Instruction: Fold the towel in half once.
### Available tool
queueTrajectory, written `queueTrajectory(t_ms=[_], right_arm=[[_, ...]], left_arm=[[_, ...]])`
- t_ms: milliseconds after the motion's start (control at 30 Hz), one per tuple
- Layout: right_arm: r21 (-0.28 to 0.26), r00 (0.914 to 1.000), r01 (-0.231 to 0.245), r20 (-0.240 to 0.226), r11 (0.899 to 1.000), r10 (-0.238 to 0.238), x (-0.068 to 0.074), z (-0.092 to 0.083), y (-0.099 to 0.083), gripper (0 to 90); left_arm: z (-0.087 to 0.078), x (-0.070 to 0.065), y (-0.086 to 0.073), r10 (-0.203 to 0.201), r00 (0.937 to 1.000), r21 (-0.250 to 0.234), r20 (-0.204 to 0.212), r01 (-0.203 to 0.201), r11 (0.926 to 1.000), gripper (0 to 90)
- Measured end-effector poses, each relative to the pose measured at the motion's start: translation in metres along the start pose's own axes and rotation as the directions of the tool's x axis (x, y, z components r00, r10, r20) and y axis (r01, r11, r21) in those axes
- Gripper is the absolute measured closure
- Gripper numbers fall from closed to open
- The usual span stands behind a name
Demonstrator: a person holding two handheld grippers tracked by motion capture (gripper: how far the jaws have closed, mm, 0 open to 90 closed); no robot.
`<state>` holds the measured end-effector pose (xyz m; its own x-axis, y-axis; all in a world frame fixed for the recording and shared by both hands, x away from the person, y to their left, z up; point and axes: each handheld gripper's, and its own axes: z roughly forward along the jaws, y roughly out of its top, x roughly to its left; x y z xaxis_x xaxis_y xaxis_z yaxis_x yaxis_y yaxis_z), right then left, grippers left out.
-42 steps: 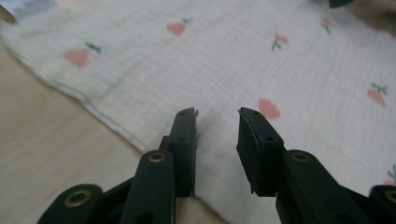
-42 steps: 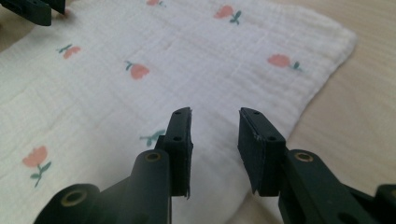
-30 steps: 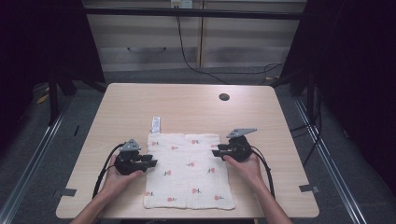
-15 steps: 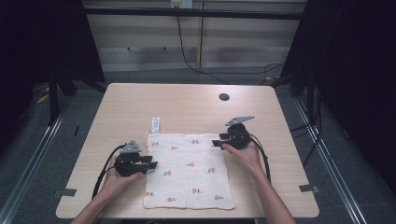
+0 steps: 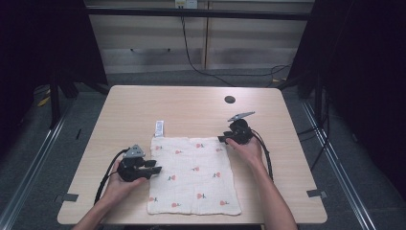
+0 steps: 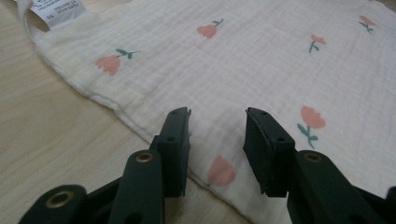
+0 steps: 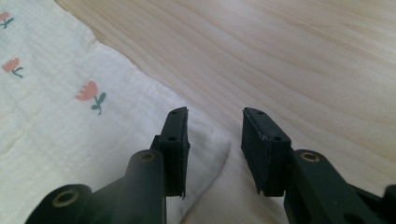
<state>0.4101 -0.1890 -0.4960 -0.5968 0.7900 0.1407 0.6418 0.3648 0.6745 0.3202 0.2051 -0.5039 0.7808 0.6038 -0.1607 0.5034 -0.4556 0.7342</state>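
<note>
The cloth (image 5: 194,175), a cream square printed with small flowers, lies flat on the near half of the counter (image 5: 191,108), its near edge close to the counter's near edge and its white label (image 5: 159,128) sticking out from the far left corner.

Left hand-held gripper (image 5: 152,170): it rests over the cloth's left edge, about midway along it. In the left gripper view its jaws stand partly apart with fabric under them and between them, pads not pressing. The jaws have just been opening slightly. The hand has kept its place.

Right hand-held gripper (image 5: 223,139): a second ago it was at the right edge of the cloth, nearer its middle; it now sits at the far right corner. Its jaws have just been closing from a wider setting and stand partly apart. In the right gripper view the cloth corner (image 7: 205,140) lies below and between the jaws, raised in a slight fold, with bare counter beyond. No grip is yet made.

Meaning for the task: the work appears to be folding or lifting the cloth. The right side is now positioned for a corner pinch; the left is not yet at a corner. Neither gripper holds the cloth, so it remains undisturbed.
</note>
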Motion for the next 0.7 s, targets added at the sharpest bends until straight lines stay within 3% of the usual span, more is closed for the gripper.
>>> queueTrajectory(t_ms=[200, 233, 267, 333, 567, 700], right_arm=[[0.008, 0.9999, 0.009, -0.008, 1.000, -0.009, 0.000, 0.006, -0.001, 68.0], [-0.003, 0.9998, -0.007, -0.019, 1.000, 0.007, 0.000, 0.007, -0.002, 76.4], [-0.003, 0.9998, -0.007, -0.019, 1.000, 0.007, 0.000, 0.007, -0.002, 76.4], [-0.005, 0.9993, -0.013, -0.036, 1.000, 0.013, -0.001, 0.008, -0.003, 85.1], [-0.052, 0.9979, -0.045, -0.048, 0.998, 0.043, 0.001, 0.002, -0.006, 87.2], [-0.089, 0.9977, -0.035, -0.062, 0.995, 0.029, 0.007, -0.006, -0.010, 87.3]], left_arm=[[0.000, 0.000, 0.000, 0.003, 1.0000, 0.004, -0.002, -0.003, 1.0000, 60.1], [0.000, -0.001, 0.000, 0.003, 1.0000, 0.004, -0.001, -0.003, 1.0000, 60.1], [0.000, -0.001, 0.000, 0.003, 1.0000, 0.003, 0.000, -0.003, 1.0000, 60.1], [-0.001, 0.000, 0.000, 0.000, 1.0000, 0.006, 0.003, 0.000, 1.0000, 60.1], [-0.003, 0.002, 0.002, -0.023, 0.9997, 0.023, 0.013, 0.022, 0.9995, 60.3], [-0.003, 0.004, 0.005, -0.038, 0.9992, 0.021, 0.013, 0.037, 0.9991, 55.6]])
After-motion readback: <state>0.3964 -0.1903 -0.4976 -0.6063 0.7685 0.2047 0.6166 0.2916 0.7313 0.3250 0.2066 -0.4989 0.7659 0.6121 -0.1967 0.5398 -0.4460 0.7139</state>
